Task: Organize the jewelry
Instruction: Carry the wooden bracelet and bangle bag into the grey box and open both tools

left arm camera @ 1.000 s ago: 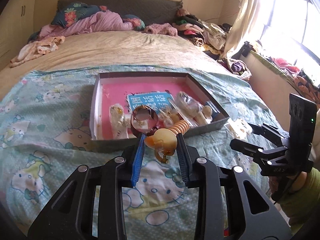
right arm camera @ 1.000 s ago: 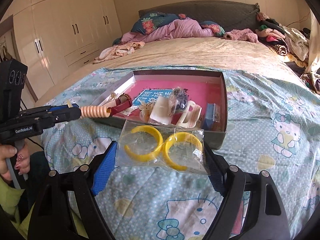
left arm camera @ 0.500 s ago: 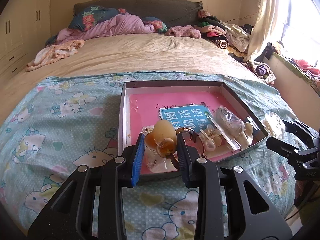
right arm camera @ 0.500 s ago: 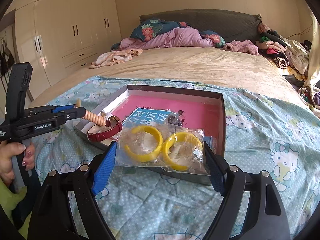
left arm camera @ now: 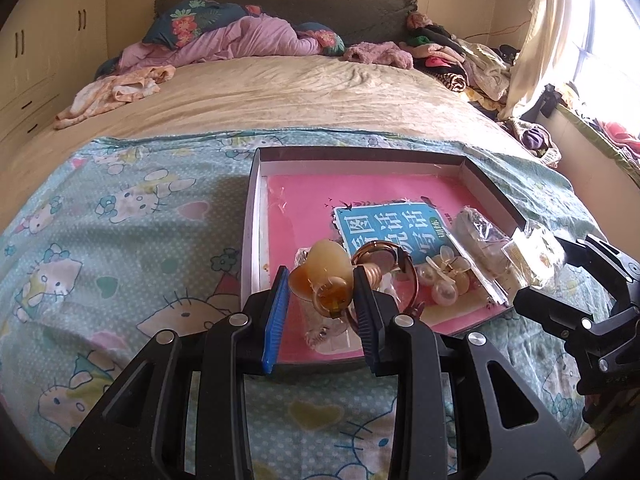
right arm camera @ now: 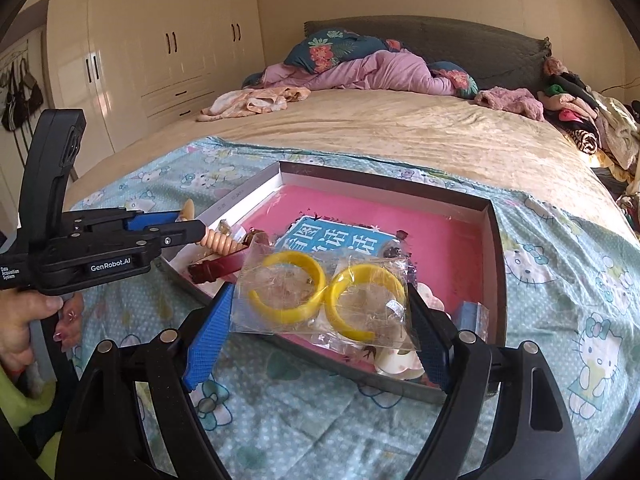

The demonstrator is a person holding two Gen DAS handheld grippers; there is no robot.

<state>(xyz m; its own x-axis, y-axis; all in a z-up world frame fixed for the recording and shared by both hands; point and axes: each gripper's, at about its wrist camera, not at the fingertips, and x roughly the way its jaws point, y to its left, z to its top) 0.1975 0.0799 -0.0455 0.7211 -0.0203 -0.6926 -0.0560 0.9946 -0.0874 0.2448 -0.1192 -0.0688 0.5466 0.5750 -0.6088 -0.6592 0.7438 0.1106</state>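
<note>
A shallow box with a pink floor lies on the bed and holds a blue booklet and small jewelry pieces. My left gripper is shut on an amber hair clip with a ribbed peach handle, above the box's near-left part. A red-strapped watch lies just under it. My right gripper is shut on a clear bag with two yellow bangles, above the box's near edge.
A Hello Kitty blanket covers the near bed, beige cover beyond. Bedding and clothes pile at the headboard and right side. Wardrobes stand left. White flower clips and a bagged item lie in the box.
Both grippers have moved forward over the box with their loads. The left gripper has moved in over the box's near-left part, next to the watch.
</note>
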